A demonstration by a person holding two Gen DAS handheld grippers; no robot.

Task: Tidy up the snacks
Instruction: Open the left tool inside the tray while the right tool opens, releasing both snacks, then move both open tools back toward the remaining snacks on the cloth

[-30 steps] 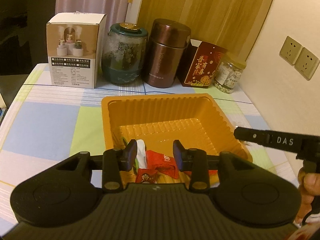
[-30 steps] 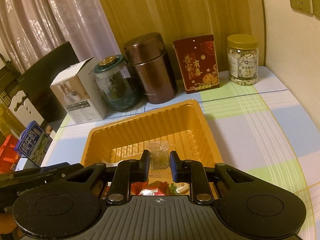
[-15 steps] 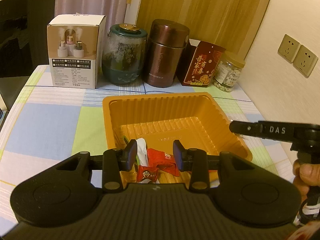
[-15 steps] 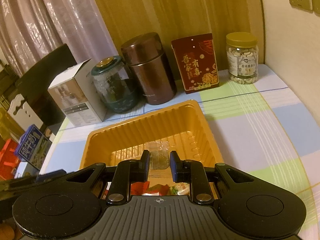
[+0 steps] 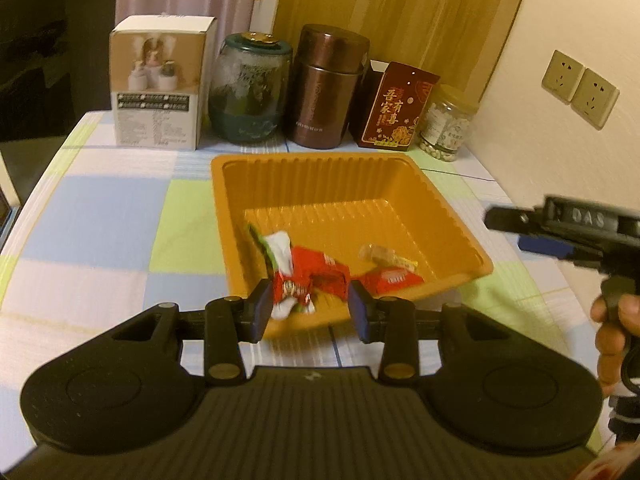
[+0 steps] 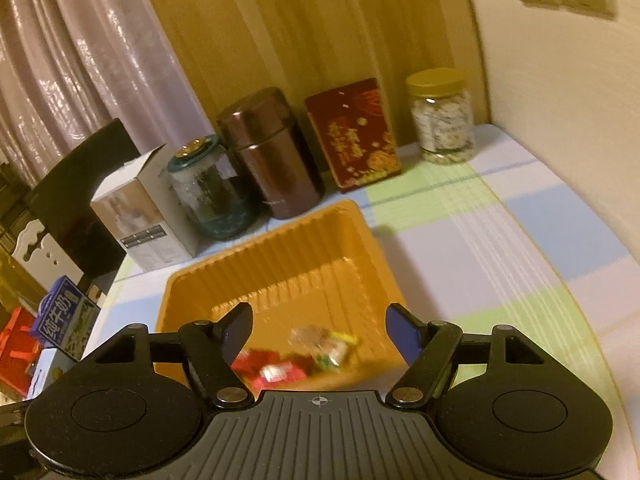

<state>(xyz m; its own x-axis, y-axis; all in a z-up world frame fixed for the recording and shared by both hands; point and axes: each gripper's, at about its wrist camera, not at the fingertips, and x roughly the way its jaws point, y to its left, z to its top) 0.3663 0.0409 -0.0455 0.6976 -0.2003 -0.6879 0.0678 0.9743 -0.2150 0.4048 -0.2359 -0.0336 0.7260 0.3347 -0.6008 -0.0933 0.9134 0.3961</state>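
Observation:
An orange plastic tray (image 5: 320,184) (image 6: 280,248) sits on the checked tablecloth. Several wrapped snacks lie at its near end: red wrappers (image 5: 316,270) (image 6: 272,368), a white and green one (image 5: 280,250), a clear-wrapped candy (image 5: 374,254) (image 6: 316,338). My left gripper (image 5: 308,310) is open and empty, above the tray's near rim. My right gripper (image 6: 320,330) is wide open and empty over the tray's near end; it also shows at the right of the left wrist view (image 5: 560,228).
Behind the tray stand a white box (image 5: 160,84), a green glass jar (image 5: 248,88), a brown canister (image 5: 324,88), a red packet (image 5: 396,108) and a nut jar (image 5: 446,124). A wall with sockets (image 5: 580,88) is to the right. A milk carton (image 6: 64,320) is off the table's left.
My right gripper has opened wide and let go of the clear-wrapped candy, which now lies in the tray. Both grippers have pulled back from the tray a little.

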